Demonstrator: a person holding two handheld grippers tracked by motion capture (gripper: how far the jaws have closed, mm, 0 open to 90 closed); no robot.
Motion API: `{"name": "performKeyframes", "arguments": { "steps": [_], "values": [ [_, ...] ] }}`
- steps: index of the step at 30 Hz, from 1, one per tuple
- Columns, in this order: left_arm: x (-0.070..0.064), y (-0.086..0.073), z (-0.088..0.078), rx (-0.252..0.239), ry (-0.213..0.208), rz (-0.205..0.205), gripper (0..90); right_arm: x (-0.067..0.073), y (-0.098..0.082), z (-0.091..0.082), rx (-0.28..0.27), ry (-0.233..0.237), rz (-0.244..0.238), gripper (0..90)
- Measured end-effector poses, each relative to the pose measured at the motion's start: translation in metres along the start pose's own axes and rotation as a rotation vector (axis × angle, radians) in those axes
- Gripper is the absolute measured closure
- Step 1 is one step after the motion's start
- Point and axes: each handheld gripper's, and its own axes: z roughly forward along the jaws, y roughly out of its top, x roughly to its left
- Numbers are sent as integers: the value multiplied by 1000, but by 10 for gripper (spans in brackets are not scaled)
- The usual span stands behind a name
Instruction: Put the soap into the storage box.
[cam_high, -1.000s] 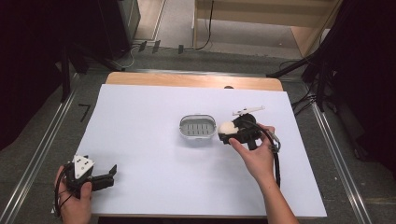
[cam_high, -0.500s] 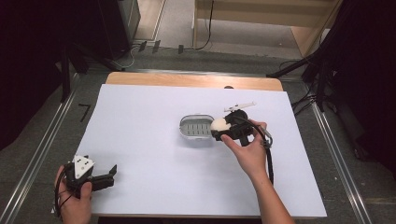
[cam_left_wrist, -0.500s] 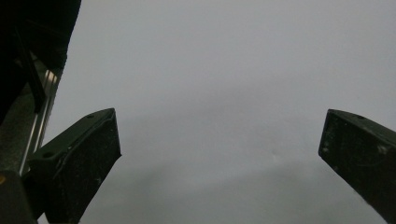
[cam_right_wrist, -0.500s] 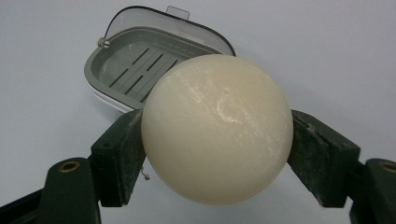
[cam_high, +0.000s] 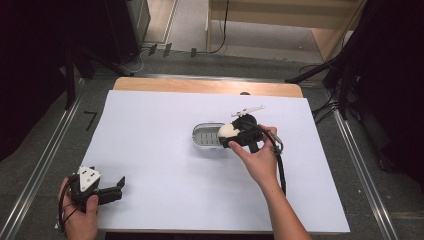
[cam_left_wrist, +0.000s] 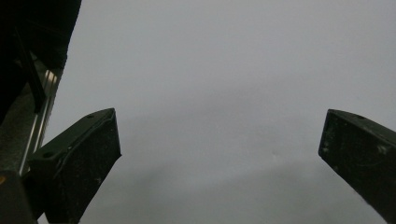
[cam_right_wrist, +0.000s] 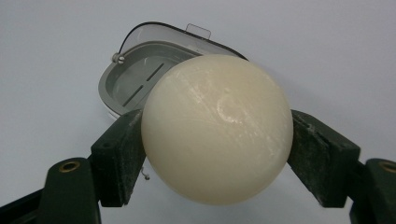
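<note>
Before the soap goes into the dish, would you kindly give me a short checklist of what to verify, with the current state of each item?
1. Grip on the round cream soap: ok, both jaws of the right gripper press its sides.
2. Grey soap dish open and vacant: ok, the slotted tray shows nothing in it.
3. Soap over the dish: ok, in the high view it hangs at the dish's right end.
4. Height above the tray: cannot tell.
5. Left gripper out of the way: ok, jaws open with nothing between them, at the near left of the white table.
</note>
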Motion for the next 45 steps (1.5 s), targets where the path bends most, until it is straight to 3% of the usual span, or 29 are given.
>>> {"name": "performKeyframes", "arguments": {
  "steps": [31, 45],
  "values": [
    [0, 0, 0, 2, 0, 1, 0, 22, 22, 34, 36, 24, 1, 254],
    [0, 0, 0, 2, 2, -1, 0, 17, 23, 47, 62, 9, 39, 254]
  ]
}}
